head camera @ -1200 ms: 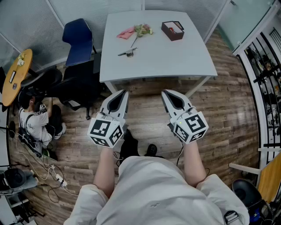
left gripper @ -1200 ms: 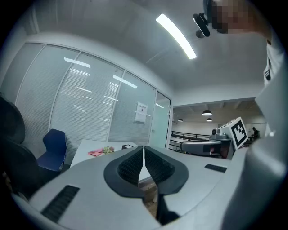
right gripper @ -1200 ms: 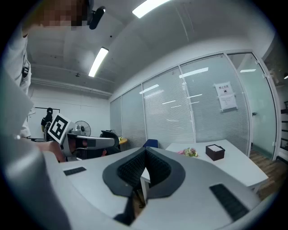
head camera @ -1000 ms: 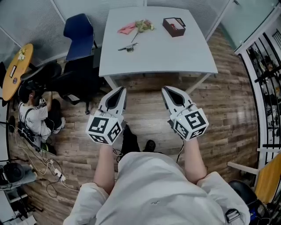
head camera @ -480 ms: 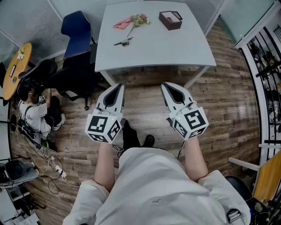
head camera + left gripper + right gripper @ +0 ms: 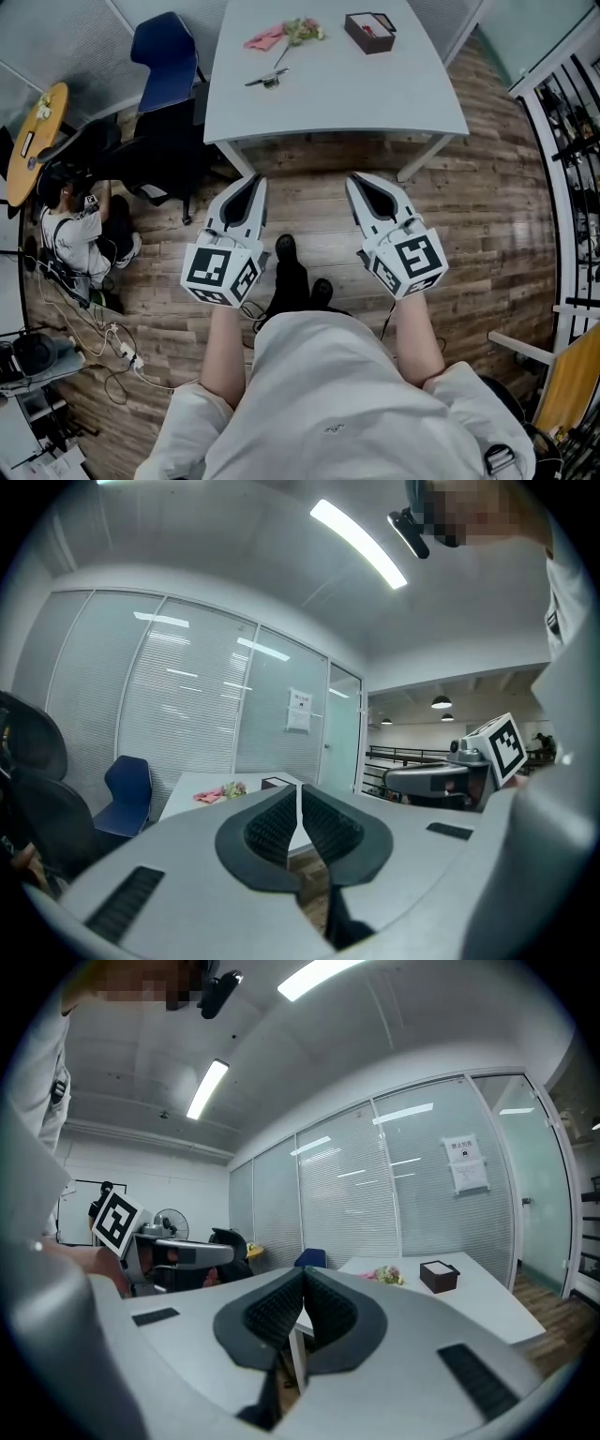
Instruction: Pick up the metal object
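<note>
Wood planks cover the floor point(image 6: 487, 216), and the pale grey table point(image 6: 356, 94) stands on them at the far side, well apart from the person holding the grippers. To the table's left are a blue chair point(image 6: 164, 52) and a black office chair point(image 6: 141, 159).

The left gripper point(image 6: 251, 183) and right gripper point(image 6: 360, 181) hang side by side over the floor, short of the table's near edge. Each has its jaws pressed together with nothing between them, as both gripper views show.

On the table's far half a dark box point(image 6: 369, 33) sits to the right, with a pink cloth point(image 6: 264, 38) and a flower sprig point(image 6: 300, 31) to the left. The metal object point(image 6: 266, 79) lies just near of these, towards the left edge. It is slim and flat, perhaps a clip or small tongs; it is too small here to tell.

The pick-up has not begun, so the risks lie ahead:
- Jaws that reach the object without being spread first would only push it.
- A thin piece lying flat on a smooth top may skid away, or off the left edge, if one pad touches first.
- The flower stem ends very close to it, so a wide grab could catch the stem too.
</note>
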Demonstrator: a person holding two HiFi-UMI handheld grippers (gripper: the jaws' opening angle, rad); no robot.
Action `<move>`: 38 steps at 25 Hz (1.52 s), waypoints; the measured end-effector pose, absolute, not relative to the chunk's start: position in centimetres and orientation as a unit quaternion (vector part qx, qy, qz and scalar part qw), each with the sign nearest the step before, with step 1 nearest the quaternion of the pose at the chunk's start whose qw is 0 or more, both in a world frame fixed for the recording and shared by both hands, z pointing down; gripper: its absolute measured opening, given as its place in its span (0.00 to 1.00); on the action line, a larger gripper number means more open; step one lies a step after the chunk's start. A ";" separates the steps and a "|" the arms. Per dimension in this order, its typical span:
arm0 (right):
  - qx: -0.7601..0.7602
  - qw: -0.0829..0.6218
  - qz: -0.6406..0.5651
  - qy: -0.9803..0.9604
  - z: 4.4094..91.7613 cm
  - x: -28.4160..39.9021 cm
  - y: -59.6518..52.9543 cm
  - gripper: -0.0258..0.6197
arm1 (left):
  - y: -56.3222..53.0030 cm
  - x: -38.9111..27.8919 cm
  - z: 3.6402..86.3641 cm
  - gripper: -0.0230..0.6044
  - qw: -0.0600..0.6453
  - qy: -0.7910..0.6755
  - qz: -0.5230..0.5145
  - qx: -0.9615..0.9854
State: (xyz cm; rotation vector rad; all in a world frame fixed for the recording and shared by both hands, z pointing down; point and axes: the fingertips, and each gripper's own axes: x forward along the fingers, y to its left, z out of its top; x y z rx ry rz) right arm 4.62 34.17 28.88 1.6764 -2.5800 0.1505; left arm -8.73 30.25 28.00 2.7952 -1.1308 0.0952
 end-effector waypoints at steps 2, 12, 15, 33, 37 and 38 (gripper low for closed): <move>0.545 0.030 0.052 -0.836 28.9 4.2 33.3 0.06 | 29.5 -9.2 28.2 0.07 0.063 -0.375 0.030 0.924; 0.542 0.042 0.044 -0.838 28.0 3.2 26.2 0.10 | 22.5 -10.2 28.4 0.18 0.070 -0.375 0.022 0.924; 0.542 0.047 0.044 -0.838 27.7 3.1 23.8 0.14 | 20.0 -10.2 28.2 0.20 0.071 -0.374 0.018 0.925; 0.560 0.047 0.068 -0.824 27.8 1.8 12.7 0.35 | 8.8 -10.6 28.2 0.30 0.072 -0.336 0.017 0.939; 0.564 0.049 0.076 -0.821 28.5 0.8 11.2 0.37 | 7.3 -11.3 28.9 0.31 0.079 -0.331 0.021 0.940; 0.564 0.050 0.078 -0.820 28.8 0.5 11.0 0.37 | 7.0 -11.4 29.1 0.32 0.081 -0.329 0.022 0.940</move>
